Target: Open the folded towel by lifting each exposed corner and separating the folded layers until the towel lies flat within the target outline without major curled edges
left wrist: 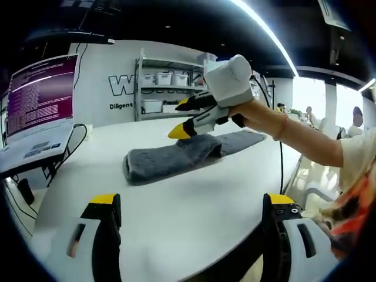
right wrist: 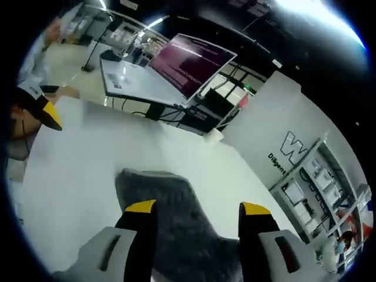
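Observation:
A grey towel (left wrist: pixel 176 155), folded into a long strip, lies across the middle of the white table (left wrist: pixel 235 176). A hand holds my right gripper (left wrist: pixel 181 118) just above the strip's middle, jaws open, the lower yellow tip close to the cloth. In the right gripper view the towel (right wrist: pixel 158 182) lies under and between the open right gripper (right wrist: pixel 198 208), nothing clamped. My left gripper (left wrist: pixel 191 202) stands open over the table's near part, well short of the towel. It also pokes in as the left gripper (right wrist: pixel 44 111) at the far left.
A screen with purple text (left wrist: pixel 38 94) stands on a side desk at the left, seen again as the screen (right wrist: pixel 194 61). A black cable (left wrist: pixel 76 138) hangs beside it. Shelving with boxes (left wrist: pixel 167 82) lines the back wall. The table's edge curves close on the right.

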